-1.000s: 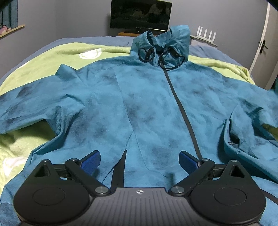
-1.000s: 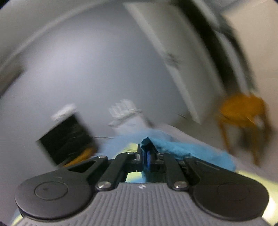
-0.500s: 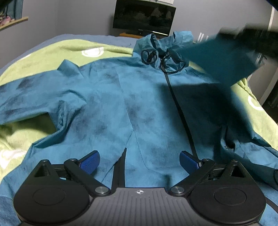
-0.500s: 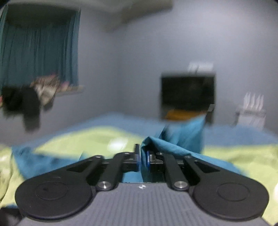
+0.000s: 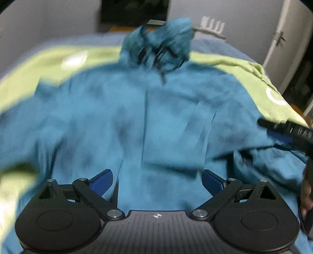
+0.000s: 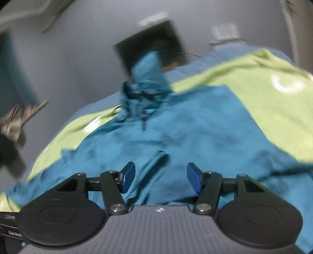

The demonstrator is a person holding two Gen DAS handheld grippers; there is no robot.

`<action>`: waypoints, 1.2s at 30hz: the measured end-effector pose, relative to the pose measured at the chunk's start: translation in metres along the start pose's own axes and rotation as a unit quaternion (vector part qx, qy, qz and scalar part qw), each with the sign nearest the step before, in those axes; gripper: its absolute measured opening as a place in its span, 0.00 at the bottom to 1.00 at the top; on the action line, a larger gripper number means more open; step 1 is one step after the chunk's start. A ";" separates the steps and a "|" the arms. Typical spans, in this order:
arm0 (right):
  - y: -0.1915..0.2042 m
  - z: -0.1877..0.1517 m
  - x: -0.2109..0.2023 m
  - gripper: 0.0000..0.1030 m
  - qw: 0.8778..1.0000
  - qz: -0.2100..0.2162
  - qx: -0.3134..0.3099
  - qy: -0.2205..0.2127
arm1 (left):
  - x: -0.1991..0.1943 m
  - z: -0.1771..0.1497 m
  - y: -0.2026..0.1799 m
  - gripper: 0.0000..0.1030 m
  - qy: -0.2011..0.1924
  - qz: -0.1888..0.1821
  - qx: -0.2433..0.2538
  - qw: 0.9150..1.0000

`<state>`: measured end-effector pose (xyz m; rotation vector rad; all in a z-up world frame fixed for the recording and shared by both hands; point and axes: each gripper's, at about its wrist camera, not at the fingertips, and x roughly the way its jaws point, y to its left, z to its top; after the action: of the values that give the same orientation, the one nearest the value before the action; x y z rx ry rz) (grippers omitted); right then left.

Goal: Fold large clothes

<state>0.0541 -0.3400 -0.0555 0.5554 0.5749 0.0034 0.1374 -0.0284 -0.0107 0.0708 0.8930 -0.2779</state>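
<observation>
A large teal hooded jacket lies front-up on the bed, hood at the far end with black drawstrings. Its right sleeve now lies folded across the chest. My left gripper hovers open over the jacket's lower hem, nothing between its blue pads. My right gripper is over the jacket with its jaws opening; the cloth lies below them, not pinched. The right gripper's blue fingertip also shows at the right edge of the left wrist view.
A green blanket over a blue sheet covers the bed. A dark TV and a white router stand by the far grey wall. A door is at the right. A person's hand shows at the right edge.
The right gripper carried the sleeve over the jacket, came down and let it go, its jaws parting. The sleeve now lies on the chest. The left gripper shifted slightly and stays open.
</observation>
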 end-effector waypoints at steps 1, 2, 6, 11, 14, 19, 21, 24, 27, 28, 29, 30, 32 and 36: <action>-0.006 -0.002 0.001 0.57 1.000 -0.007 0.014 -0.004 | 0.005 0.007 -0.011 0.96 -0.010 0.005 0.025 1.000; -0.010 -0.005 0.006 0.57 1.000 -0.014 0.023 -0.010 | 0.014 0.013 -0.024 0.96 -0.012 0.010 0.051 0.999; -0.026 -0.012 0.016 0.57 0.998 -0.026 0.053 -0.004 | 0.064 0.018 -0.067 0.84 0.034 -0.003 0.123 0.992; -0.024 -0.012 0.022 0.57 0.999 -0.014 0.051 0.000 | 0.108 -0.003 -0.099 0.35 0.070 0.053 0.232 0.969; -0.020 -0.010 0.023 0.57 0.999 -0.009 0.044 0.002 | 0.100 0.010 -0.077 0.11 0.056 0.019 0.173 0.983; -0.017 -0.011 0.029 0.57 0.999 -0.007 0.040 0.011 | 0.065 0.052 -0.025 0.06 -0.010 0.002 0.077 0.997; -0.017 -0.012 0.031 0.57 0.999 -0.005 0.038 0.013 | 0.053 0.066 0.006 0.06 -0.034 0.019 0.025 0.999; -0.015 -0.012 0.033 0.57 0.999 -0.004 0.034 0.018 | 0.050 0.072 0.053 0.06 -0.041 0.057 -0.041 0.997; -0.015 -0.013 0.034 0.57 0.999 -0.003 0.031 0.023 | 0.053 0.062 0.092 0.08 -0.023 0.082 -0.090 0.992; -0.015 -0.014 0.034 0.57 0.999 -0.004 0.031 0.025 | 0.053 0.057 0.101 0.09 -0.021 0.091 -0.098 0.991; -0.015 -0.014 0.034 0.57 0.999 -0.004 0.030 0.026 | 0.051 0.052 0.110 0.16 -0.019 0.100 -0.106 0.989; -0.015 -0.014 0.034 0.57 0.999 -0.005 0.030 0.027 | 0.046 0.045 0.119 0.24 -0.017 0.107 -0.114 0.988; -0.014 -0.014 0.035 0.57 0.999 -0.006 0.028 0.029 | 0.036 0.030 0.133 0.58 -0.020 0.111 -0.126 0.986; -0.012 -0.016 0.037 0.57 0.999 -0.010 0.023 0.034 | 0.010 0.008 0.159 0.73 -0.039 0.122 -0.148 0.981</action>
<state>0.0752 -0.3372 -0.0914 0.5956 0.6484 -0.0097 0.1922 0.1210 -0.0224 -0.1050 0.8307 0.0822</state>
